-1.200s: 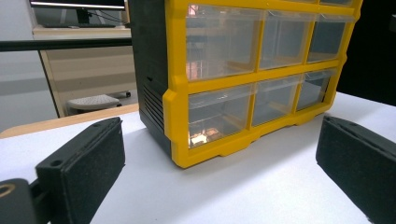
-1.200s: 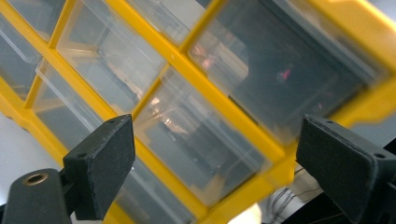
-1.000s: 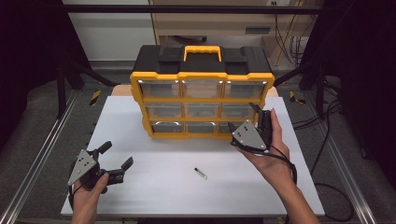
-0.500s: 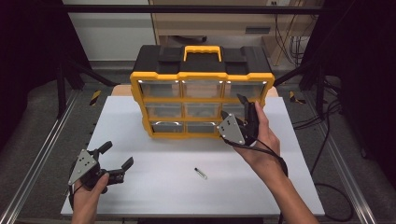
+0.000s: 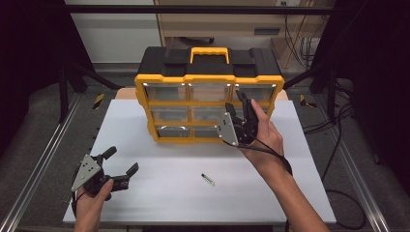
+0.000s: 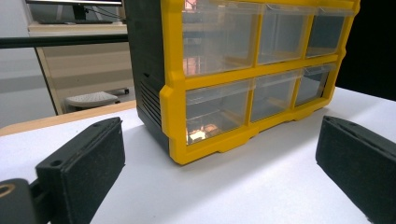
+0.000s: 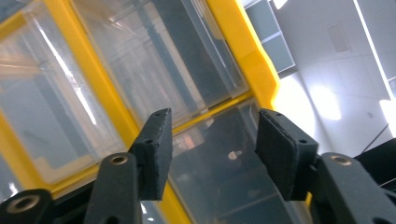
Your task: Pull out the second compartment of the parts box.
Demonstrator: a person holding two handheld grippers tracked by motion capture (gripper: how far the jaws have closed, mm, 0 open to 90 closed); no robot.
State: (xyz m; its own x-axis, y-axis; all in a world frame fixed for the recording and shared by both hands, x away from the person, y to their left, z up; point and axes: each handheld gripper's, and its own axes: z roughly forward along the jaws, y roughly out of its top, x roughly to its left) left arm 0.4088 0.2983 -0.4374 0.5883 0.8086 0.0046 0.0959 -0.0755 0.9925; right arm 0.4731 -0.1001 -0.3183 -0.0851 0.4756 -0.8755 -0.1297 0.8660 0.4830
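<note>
A yellow and black organizer (image 5: 208, 77) with clear drawers stands at the back of the white table (image 5: 159, 193). My right gripper (image 5: 237, 104) is held up against its front, at the right column of drawers. In the right gripper view, my right gripper (image 7: 212, 126) is half open and its jaws have just been closing. Clear drawer fronts (image 7: 154, 70) lie just beyond the pads, and nothing is pressed between them. My left gripper (image 5: 121, 160) rests wide open near the front left of the table, pointing at the organizer (image 6: 233, 79). The left gripper (image 6: 219, 140) holds nothing.
A small dark metal piece (image 5: 208, 179) lies on the table in front of the organizer. Metal rails (image 5: 34, 169) run along both sides of the table. Cables (image 5: 338, 125) trail on the floor at the right.
My right gripper has moved left and closer to the organizer's front, and its jaws have narrowed. The left gripper has stayed in place.
</note>
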